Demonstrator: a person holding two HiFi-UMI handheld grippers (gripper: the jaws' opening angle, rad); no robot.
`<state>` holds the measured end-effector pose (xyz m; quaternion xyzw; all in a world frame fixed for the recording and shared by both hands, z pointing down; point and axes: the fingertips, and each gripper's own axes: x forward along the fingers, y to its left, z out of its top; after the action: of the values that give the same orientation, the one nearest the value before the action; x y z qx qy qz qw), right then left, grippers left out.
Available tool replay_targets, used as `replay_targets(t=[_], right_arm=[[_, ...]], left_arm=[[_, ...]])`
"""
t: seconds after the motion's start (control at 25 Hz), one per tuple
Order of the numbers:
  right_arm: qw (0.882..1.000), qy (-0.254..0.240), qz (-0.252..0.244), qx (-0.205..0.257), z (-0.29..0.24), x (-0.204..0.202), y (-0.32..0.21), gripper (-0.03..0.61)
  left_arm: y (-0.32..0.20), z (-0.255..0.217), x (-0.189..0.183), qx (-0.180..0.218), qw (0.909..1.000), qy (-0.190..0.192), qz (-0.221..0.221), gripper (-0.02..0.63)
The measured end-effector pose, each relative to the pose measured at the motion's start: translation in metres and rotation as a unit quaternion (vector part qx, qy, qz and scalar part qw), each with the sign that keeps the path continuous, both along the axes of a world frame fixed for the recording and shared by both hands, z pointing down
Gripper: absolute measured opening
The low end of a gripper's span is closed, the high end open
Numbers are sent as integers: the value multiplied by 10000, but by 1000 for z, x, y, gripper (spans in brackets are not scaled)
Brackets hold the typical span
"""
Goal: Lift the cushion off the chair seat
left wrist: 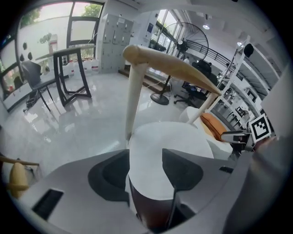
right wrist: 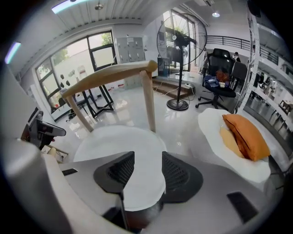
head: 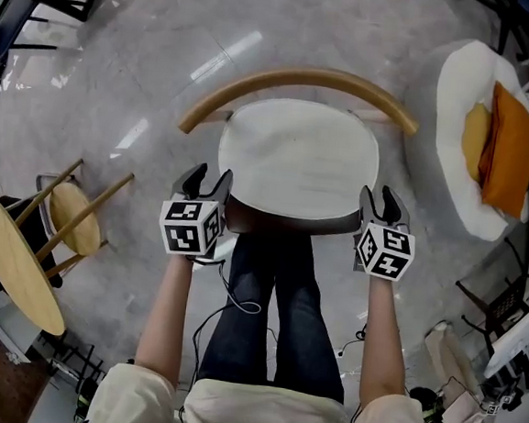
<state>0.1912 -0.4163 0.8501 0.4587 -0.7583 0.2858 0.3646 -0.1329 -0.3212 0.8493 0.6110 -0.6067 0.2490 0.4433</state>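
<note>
A white oval cushion (head: 297, 158) lies on the dark seat (head: 282, 222) of a chair with a curved wooden backrest (head: 304, 79). My left gripper (head: 207, 181) hangs at the cushion's front left corner, and my right gripper (head: 383, 203) hangs at its front right corner. In the left gripper view the left gripper (left wrist: 145, 160) is open, and the cushion (left wrist: 169, 137) shows in the gap between its jaws. The right gripper (right wrist: 147, 167) is open too, with the cushion's edge (right wrist: 119, 141) seen between its ribbed pads. Neither pair of pads presses on the cushion.
A white lounge chair (head: 463, 104) with orange pillows (head: 508, 144) stands to the right. A round wooden table (head: 16, 263) and a stool (head: 75, 217) stand at the left. The person's legs (head: 275, 299) are close to the seat's front edge. A cable (head: 230, 295) trails below.
</note>
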Motion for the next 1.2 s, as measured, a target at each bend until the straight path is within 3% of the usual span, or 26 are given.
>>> replay_targets(t=[0.36, 0.76, 1.0, 1.2], right_arm=[[9993, 87, 51, -364, 88, 12, 0, 204], [9980, 114, 17, -615, 142, 26, -2, 219], [9968, -175, 174, -762, 155, 27, -1, 227], [9911, -725, 340, -1063, 163, 28, 4, 209]], left_arm=[[10, 83, -2, -328, 9994, 46, -60, 247], [0, 134, 1, -439, 9985, 314, -94, 276], [6, 153, 6, -552, 9976, 400, 114, 281], [12, 165, 10, -610, 9970, 476, 99, 279]])
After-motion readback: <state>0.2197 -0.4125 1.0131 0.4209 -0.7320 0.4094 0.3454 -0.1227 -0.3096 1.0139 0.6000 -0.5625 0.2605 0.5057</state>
